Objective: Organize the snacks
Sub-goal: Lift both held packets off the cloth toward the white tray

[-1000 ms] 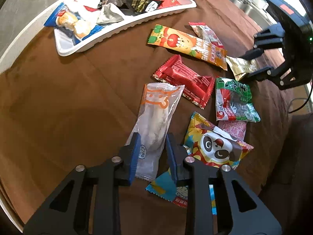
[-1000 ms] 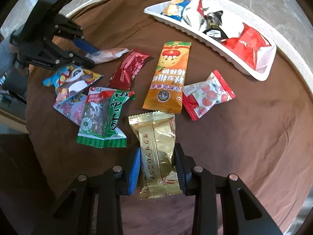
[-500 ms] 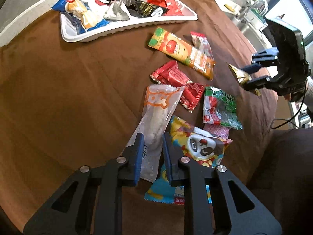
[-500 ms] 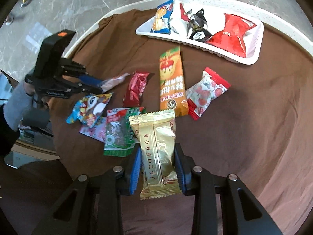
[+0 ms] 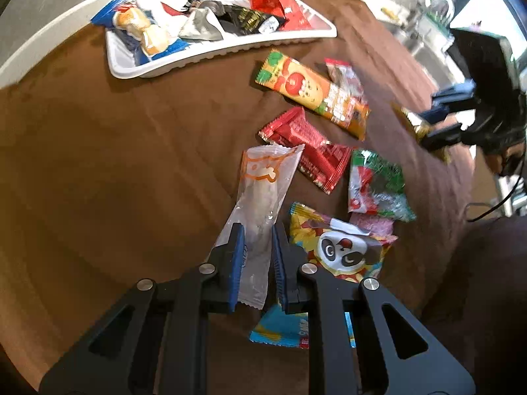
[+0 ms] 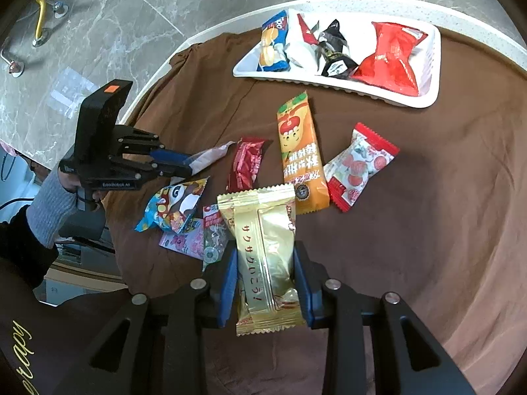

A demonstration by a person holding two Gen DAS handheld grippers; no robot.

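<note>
Left gripper pinches the clear sachet across its lower body, raised over the brown-clothed surface. Right gripper pinches the gold packet at mid-length, likewise held aloft. Both wrappers appear light, thin and crinkly, with slick film likely to slip; a hold across the filled middle, not the flat sealed ends, seems soundest, with gentle pressure to spare possibly brittle contents. The white tray, already holding several snacks, lies at the far edge.
</note>
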